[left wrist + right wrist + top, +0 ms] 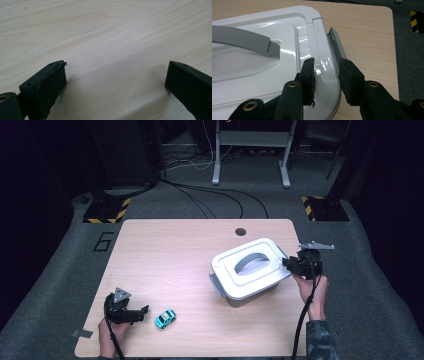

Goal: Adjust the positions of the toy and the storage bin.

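Right gripper (325,68) had its jaws narrowed around the edge of the white box's lid (274,57) by the grey side latch (337,45); whether the pads pressed it I could not tell. That lidded white box (250,270), with a grey arched handle (255,262), sat on the table's (165,250) right half. Left gripper (115,75) rested released near a teal toy car (165,318).

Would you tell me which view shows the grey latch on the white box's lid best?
The right gripper view: the latch stands flipped outward at the lid's edge, between the right gripper's jaws. The high view has that gripper covering it; the left gripper view looks at bare table.
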A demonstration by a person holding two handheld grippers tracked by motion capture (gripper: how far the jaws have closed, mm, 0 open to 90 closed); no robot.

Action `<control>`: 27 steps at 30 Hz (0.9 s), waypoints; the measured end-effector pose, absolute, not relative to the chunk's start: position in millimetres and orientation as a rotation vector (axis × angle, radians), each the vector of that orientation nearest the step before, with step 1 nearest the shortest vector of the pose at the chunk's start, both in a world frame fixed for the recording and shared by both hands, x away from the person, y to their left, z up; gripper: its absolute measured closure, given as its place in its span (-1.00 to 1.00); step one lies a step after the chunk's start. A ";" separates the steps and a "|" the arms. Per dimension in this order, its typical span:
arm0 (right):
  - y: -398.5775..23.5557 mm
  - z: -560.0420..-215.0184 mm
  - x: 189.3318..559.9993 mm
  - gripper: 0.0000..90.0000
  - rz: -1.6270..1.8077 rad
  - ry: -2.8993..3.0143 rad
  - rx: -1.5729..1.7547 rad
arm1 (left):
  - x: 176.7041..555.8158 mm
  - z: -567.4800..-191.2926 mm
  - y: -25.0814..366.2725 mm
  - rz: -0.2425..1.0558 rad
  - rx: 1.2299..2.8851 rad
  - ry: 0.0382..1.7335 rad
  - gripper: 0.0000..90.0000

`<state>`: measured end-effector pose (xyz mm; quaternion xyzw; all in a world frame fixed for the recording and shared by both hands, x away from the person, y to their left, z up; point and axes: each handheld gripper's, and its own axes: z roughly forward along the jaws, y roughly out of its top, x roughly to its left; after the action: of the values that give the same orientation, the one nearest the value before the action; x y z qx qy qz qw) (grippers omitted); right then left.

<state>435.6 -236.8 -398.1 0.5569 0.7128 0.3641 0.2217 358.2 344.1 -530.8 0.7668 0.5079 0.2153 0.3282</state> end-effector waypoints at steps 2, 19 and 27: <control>-232.8 -397.0 429.1 0.46 0.996 1.976 1.540 | 358.2 -530.9 344.1 0.564 2.007 1.329 -0.93; -216.1 -395.9 393.5 0.47 0.981 2.006 1.534 | 358.2 -530.9 344.1 0.564 2.007 1.330 -0.93; -215.7 -396.4 392.8 0.45 1.000 2.018 1.519 | 358.2 -530.8 344.2 0.563 2.008 1.329 -0.93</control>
<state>392.8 -215.7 -396.4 0.5466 0.7261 0.3599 0.2109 358.2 344.2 -530.8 0.7670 0.5076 0.2151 0.3283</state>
